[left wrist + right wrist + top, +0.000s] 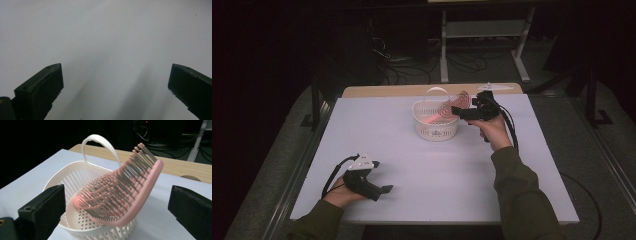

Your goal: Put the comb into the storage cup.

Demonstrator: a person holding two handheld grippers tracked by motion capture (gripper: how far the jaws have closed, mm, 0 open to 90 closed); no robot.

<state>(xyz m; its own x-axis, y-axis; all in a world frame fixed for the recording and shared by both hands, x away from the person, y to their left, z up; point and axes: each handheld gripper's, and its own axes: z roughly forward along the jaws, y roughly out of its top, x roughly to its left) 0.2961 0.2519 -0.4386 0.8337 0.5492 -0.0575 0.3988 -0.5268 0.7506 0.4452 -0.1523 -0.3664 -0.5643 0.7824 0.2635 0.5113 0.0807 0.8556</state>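
- the pink hairbrush (125, 192) leans in the white basket (60, 182) near the desk's (437, 165) far edge, handle down inside, head tilted up over the rim, bristles up.
- right gripper (460, 111): jaws wide apart, holding nothing.
- left gripper (384, 190), near the front left corner: jaws apart, empty.

Pink hairbrush (140, 195); white slatted basket (67, 180); white table (412, 165).
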